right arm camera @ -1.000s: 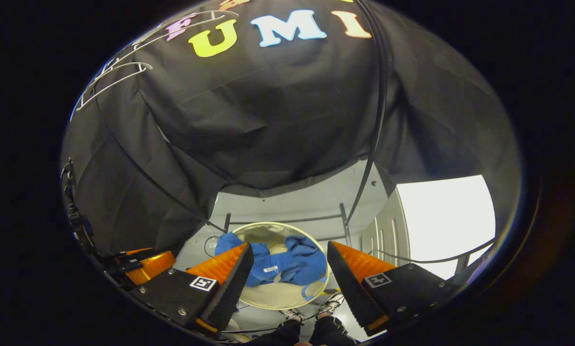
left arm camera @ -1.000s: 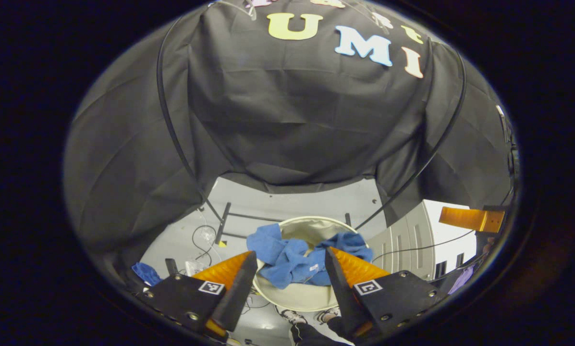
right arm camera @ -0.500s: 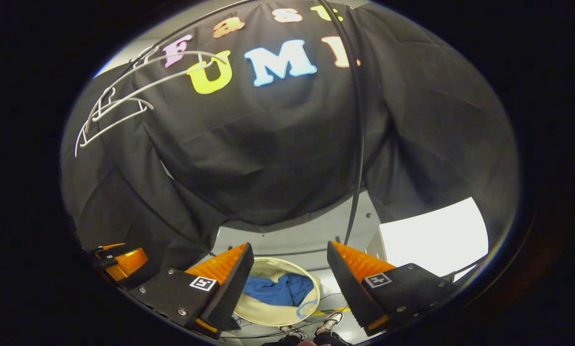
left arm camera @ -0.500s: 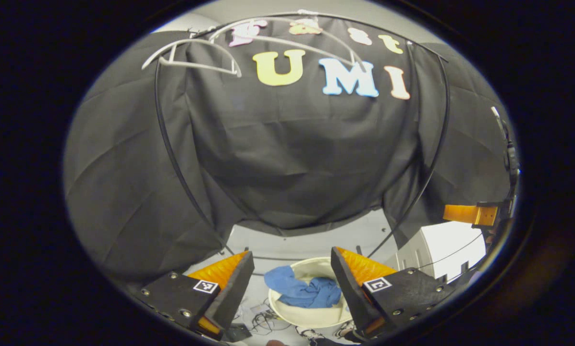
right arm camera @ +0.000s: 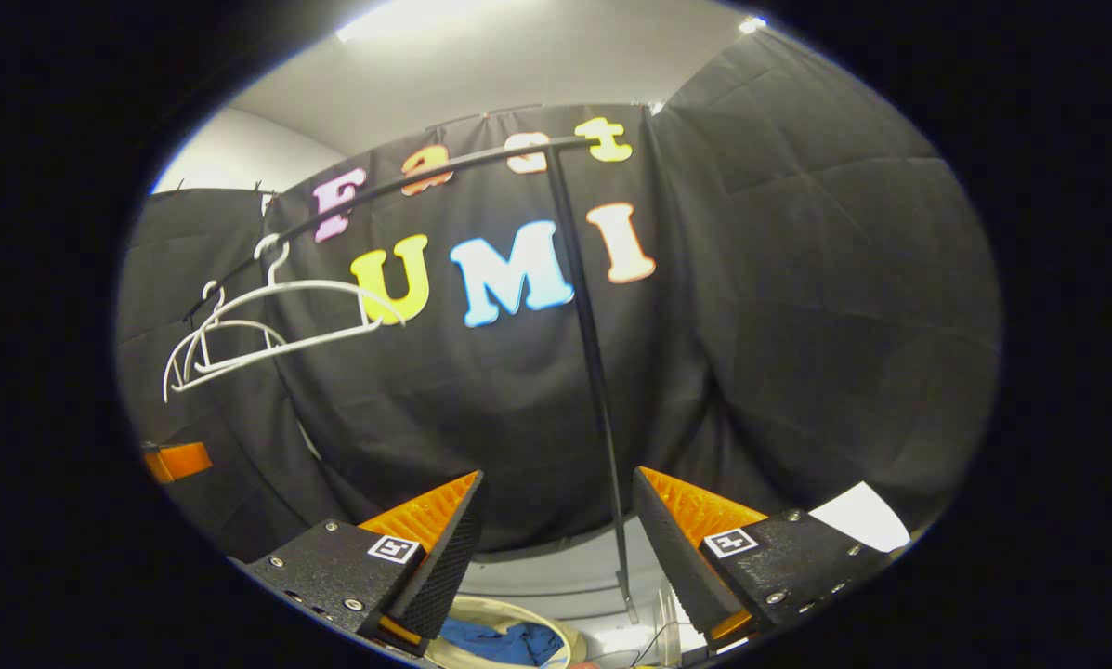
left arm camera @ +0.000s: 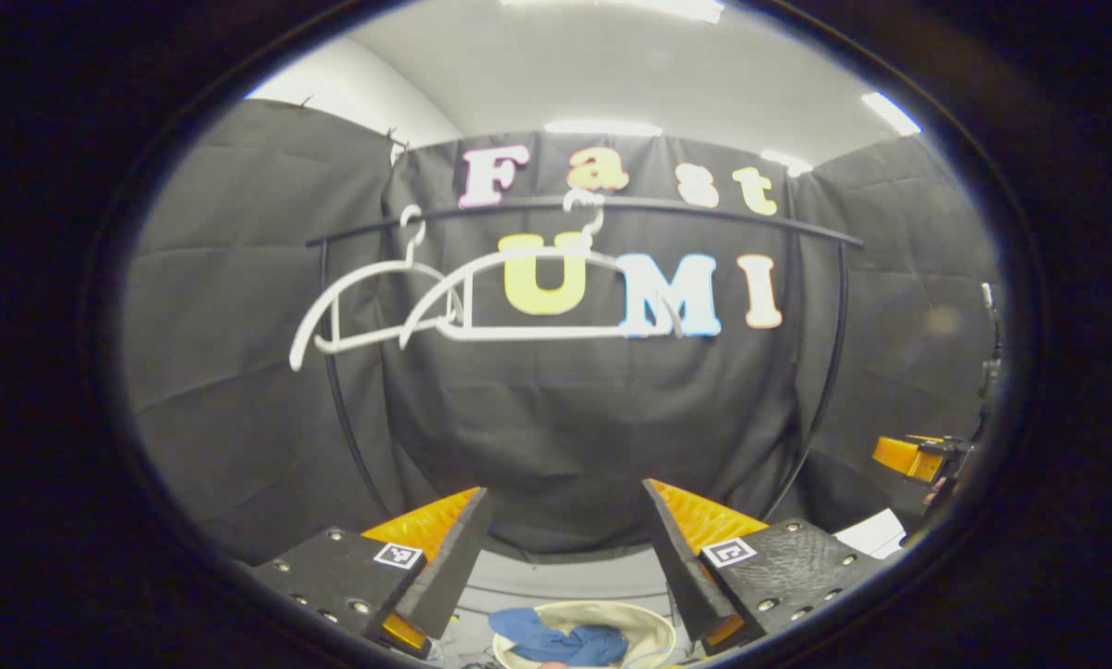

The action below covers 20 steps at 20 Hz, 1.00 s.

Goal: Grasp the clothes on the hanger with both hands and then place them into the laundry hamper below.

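Left gripper view: left tongs spread wide, empty; right tongs likewise released, grasping nothing.

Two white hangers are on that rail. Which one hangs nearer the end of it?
The left hanger, in the left gripper view: its hook sits close to the rail's left post. The other hanger hooks on near mid-rail. Both are bare.

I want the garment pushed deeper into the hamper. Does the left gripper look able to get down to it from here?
Probably yes. The left gripper is open and empty, the blue garment lies in the open-topped hamper below it, and nothing sits between them. It would need to tilt and drop down.
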Available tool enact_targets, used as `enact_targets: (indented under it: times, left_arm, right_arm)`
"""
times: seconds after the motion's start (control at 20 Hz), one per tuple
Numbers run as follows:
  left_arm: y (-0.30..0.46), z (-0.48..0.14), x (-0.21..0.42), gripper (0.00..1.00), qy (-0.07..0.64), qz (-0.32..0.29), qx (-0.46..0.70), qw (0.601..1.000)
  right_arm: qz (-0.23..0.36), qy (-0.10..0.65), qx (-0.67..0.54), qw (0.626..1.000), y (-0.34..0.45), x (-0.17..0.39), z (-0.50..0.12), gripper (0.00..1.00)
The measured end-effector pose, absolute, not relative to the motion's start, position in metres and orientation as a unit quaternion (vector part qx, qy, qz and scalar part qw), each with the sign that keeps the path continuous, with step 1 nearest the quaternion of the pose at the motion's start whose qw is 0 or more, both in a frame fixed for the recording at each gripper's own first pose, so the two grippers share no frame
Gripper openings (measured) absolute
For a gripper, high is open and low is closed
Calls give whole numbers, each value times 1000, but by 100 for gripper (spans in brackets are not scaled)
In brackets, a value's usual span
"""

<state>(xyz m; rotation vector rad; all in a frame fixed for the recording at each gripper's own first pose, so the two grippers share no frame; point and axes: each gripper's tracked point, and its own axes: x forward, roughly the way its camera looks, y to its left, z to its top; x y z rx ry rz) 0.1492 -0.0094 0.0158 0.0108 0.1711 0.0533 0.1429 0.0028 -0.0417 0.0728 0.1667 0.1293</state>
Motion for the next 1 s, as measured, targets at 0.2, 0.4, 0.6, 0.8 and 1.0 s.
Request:
enact_targets:
  times: [0.2,0.4,0.6,0.8,1.0]
  left_arm:
    - [-23,81,137,98,1,10,5,1000]
    - [-24,119,103,98,-45,0,-16,999]
    - [-9,127,84,98,-72,5,-47,996]
    - [17,119,67,98,-80,13,-54,995]
    - [42,99,38,98,-83,26,-37,996]
  right_arm:
    - [45,10,36,998,-14,138,17,95]
    - [35,-65,17,997,-20,121,68,95]
    - [15,-116,-26,993,-20,100,91,95]
    - [16,-101,-42,994,-5,81,82,91]
    - [22,-93,-45,994,12,63,74,95]
